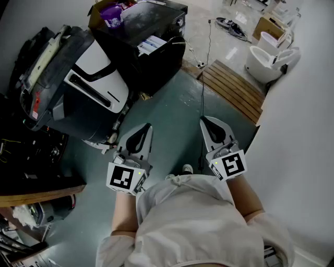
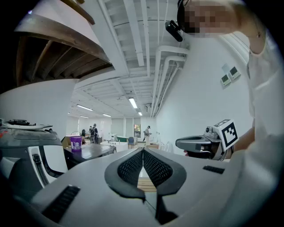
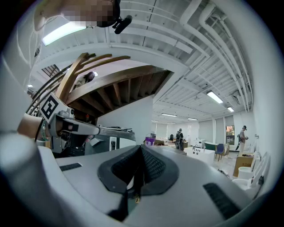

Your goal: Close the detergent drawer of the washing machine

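The floor (image 1: pixel 172 112) is dark green-grey painted concrete in a large open room with white pipes along the ceiling. A plain white wall (image 1: pixel 305 130) runs down the right. A brown slatted wooden platform (image 1: pixel 232 86) lies against it, with white ceramic basins (image 1: pixel 269 60) beyond. At the far side stands a black bench (image 1: pixel 162 31) carrying a purple plastic cup (image 1: pixel 111 13).

The white-and-black washing machine (image 1: pixel 94 73) stands on the floor to the left, well apart from both tools. Its detergent drawer cannot be picked out from here.

The person in a white shirt (image 1: pixel 198 221) stands upright with forearms bent, holding both tools level in front of the chest and pointing forward. The left tool (image 1: pixel 146 129) has its dark pads pressed together with nothing between them. The right tool (image 1: pixel 204 121), beside it, is likewise closed on nothing.
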A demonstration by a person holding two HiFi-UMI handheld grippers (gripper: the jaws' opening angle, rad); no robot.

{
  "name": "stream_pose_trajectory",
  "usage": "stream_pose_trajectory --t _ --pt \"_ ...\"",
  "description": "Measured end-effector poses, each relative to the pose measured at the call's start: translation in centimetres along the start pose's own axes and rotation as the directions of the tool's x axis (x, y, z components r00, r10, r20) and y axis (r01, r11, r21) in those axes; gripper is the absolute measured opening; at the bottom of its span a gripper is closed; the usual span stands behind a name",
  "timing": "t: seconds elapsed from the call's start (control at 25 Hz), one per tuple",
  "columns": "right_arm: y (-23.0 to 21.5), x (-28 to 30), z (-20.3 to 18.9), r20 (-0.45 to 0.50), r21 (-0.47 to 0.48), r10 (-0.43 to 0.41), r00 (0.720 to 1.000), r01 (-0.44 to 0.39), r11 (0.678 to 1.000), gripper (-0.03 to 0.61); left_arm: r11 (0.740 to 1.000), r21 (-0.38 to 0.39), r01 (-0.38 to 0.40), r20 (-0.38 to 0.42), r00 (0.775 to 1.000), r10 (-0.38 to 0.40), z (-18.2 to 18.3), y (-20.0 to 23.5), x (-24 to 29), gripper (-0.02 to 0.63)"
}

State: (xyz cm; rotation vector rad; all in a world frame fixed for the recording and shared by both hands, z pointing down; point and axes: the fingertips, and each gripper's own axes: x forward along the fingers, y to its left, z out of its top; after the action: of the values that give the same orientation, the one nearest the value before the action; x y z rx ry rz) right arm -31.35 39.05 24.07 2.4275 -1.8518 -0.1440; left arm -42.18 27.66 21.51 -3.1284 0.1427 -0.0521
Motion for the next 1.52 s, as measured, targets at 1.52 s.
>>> stream_pose_trajectory --t 1.52 --pt "-15.0 12.0 -7.6 -0.118 0.046 -0.010 0.993 0.016 0.999 0.005 0.998 -0.056 -0.009 -0.043 0.999 0.007 -4.2 6.2 20.1 0.018"
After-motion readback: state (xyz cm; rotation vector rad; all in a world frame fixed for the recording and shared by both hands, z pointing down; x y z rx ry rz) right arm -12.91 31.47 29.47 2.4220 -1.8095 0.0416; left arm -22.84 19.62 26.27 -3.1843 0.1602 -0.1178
